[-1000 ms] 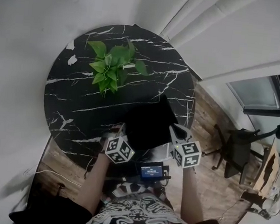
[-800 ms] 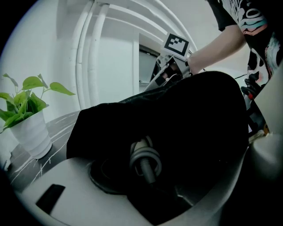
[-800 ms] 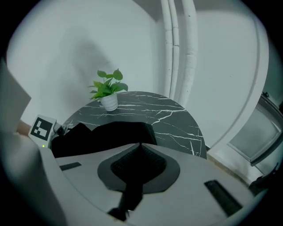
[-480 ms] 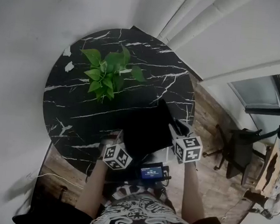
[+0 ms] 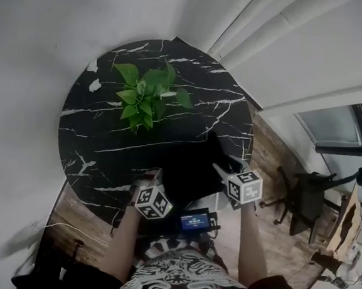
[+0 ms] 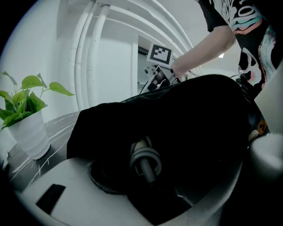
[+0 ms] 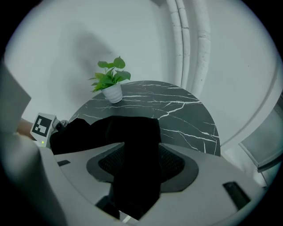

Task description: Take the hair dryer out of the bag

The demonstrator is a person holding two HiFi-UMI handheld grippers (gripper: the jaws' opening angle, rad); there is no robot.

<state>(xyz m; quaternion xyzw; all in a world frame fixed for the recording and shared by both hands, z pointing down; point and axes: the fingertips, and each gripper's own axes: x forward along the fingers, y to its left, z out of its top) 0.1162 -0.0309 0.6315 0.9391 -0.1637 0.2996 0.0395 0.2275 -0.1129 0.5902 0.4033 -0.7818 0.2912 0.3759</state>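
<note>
We are looking down on a round black marble table [image 5: 93,139], where a person is working two hand-held grippers at the near edge. A black bag [image 5: 188,166] is lying on the table's near side, just in front of the person. It is well apart from a leafy green plant [image 5: 149,94] that is standing in a white pot toward the far side.

The left gripper [image 5: 147,183] is sitting at the bag's left edge. From its own camera we are seeing its jaws pinching the dark cloth at the bag's mouth, with no clear gap showing between them. A grey ribbed cord [image 6: 145,158] is poking up out of that mouth, right at the pinch. We are taking it for the only showing part of the hair dryer, whose body we cannot see anywhere outside the bag.

The right gripper [image 5: 226,173] is meeting the bag at its right corner. Its jaws are pressing together on a strip of the black fabric, which is draping down across the ribbed pads.

We are also seeing a small lit screen [image 5: 194,221] hanging at the person's chest between the two forearms. A dark office chair [image 5: 302,195] is standing on the wooden floor [image 5: 265,148] to the right of the table.
</note>
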